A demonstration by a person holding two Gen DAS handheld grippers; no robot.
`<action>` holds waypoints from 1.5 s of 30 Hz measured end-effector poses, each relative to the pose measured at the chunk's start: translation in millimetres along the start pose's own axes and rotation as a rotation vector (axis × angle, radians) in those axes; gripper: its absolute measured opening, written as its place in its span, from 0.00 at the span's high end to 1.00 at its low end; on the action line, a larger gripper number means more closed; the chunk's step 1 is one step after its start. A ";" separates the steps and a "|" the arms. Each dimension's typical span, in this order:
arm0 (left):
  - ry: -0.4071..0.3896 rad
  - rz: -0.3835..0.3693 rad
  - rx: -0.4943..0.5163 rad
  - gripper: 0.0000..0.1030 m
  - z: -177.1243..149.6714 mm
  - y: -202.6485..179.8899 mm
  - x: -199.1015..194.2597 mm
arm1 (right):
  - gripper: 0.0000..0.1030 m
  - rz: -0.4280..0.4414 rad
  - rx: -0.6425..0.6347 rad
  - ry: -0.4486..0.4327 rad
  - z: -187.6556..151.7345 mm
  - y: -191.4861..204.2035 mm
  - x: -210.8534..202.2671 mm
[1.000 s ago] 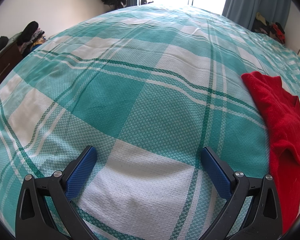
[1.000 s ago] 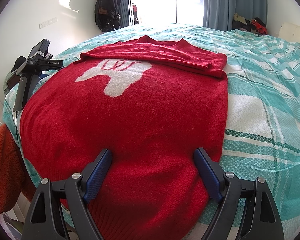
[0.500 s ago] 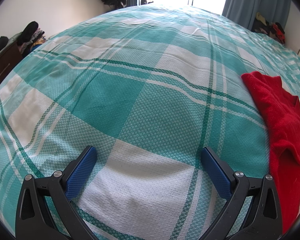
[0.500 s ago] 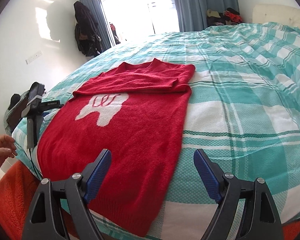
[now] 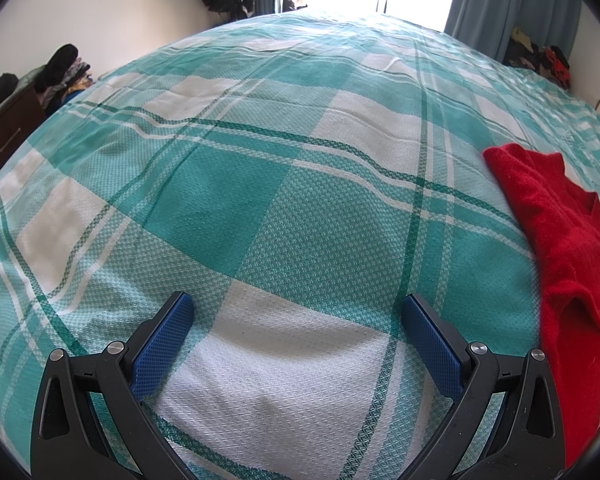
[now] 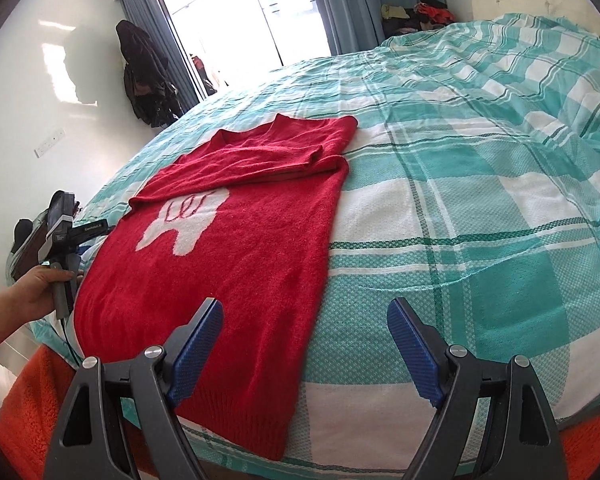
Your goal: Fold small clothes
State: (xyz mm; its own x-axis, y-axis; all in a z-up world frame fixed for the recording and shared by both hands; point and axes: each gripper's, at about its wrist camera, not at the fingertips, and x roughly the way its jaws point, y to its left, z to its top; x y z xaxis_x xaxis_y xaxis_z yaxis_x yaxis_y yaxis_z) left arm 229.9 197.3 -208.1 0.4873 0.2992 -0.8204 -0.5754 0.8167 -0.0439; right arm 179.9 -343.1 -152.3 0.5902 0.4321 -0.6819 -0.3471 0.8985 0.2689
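Blue-padded left hand-held gripper [image 5: 298, 338] and right hand-held gripper [image 6: 305, 338] both gape wide, empty, above the red sweater [image 6: 236, 248].

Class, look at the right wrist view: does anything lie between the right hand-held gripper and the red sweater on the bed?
Nothing visible does. The right hand-held gripper hangs open at the red sweater's lower right edge, with only the checked bedspread below.
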 end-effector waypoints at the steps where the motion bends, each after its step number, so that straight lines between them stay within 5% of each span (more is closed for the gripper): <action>1: 0.009 -0.001 -0.001 0.00 0.6 0.0 -0.1 | 0.19 0.011 0.023 -0.009 2.0 -3.6 -3.1; 6: 0.181 -0.102 0.064 0.02 -0.8 2.2 -23.5 | 0.19 0.096 0.159 0.016 14.9 -33.4 -11.6; 12: 0.241 -0.658 0.249 0.02 -93.7 5.4 -136.7 | 0.19 0.324 0.056 0.345 4.0 -35.4 -5.1; 16: 0.361 -0.679 0.402 0.03 -152.6 -26.7 -146.3 | 0.19 0.399 -0.064 0.478 -14.4 -8.7 5.7; 19: 0.451 -0.618 0.489 0.16 -164.9 -56.2 -131.8 | 0.19 0.346 -0.164 0.590 -23.2 12.9 32.4; 24: 0.515 -0.641 0.438 0.17 -163.3 -74.6 -112.0 | 0.27 0.363 -0.115 0.610 -28.9 14.9 64.7; 25: 0.522 -0.667 0.419 0.20 -164.5 -74.2 -112.4 | 0.33 0.388 -0.072 0.595 -28.4 12.4 67.9; 26: 0.535 -0.694 0.403 0.37 -166.0 -73.0 -112.9 | 0.39 0.410 -0.034 0.588 -28.5 9.1 70.6; 27: 0.559 -0.720 0.391 0.53 -168.1 -72.5 -112.4 | 0.55 0.420 -0.012 0.588 -29.6 7.5 71.6; 28: 0.588 -0.737 0.379 0.83 -170.3 -71.4 -111.3 | 0.76 0.425 -0.001 0.593 -31.2 6.4 71.4; 29: 0.609 -0.749 0.368 0.95 -172.1 -70.6 -110.3 | 0.85 0.430 0.001 0.593 -32.2 5.9 69.4; 30: 0.619 -0.761 0.362 0.95 -173.6 -69.0 -111.3 | 0.88 0.432 0.001 0.588 -33.0 5.4 65.1; 36: 0.589 -0.946 0.222 0.96 -150.8 -53.2 -138.2 | 0.90 0.543 0.101 0.519 -13.7 -2.0 38.8; 40: 0.465 -1.077 0.083 0.96 -87.4 -56.7 -152.4 | 0.91 0.683 0.252 0.408 20.5 -10.3 30.2; 43: 0.306 -1.056 0.034 0.96 -9.5 -81.7 -145.4 | 0.91 0.718 0.335 0.300 74.7 -13.2 47.9; 45: 0.172 -0.935 -0.029 0.89 44.8 -100.3 -123.9 | 0.91 0.682 0.363 0.206 124.7 -14.3 71.1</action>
State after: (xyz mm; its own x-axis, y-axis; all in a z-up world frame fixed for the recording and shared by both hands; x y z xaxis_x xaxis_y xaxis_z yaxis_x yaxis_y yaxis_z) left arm 256.7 100.5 -76.5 0.6564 -0.5482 -0.5183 -0.0187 0.6750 -0.7376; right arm 317.7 -315.6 -119.8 0.1743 0.9043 -0.3897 -0.3028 0.4258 0.8526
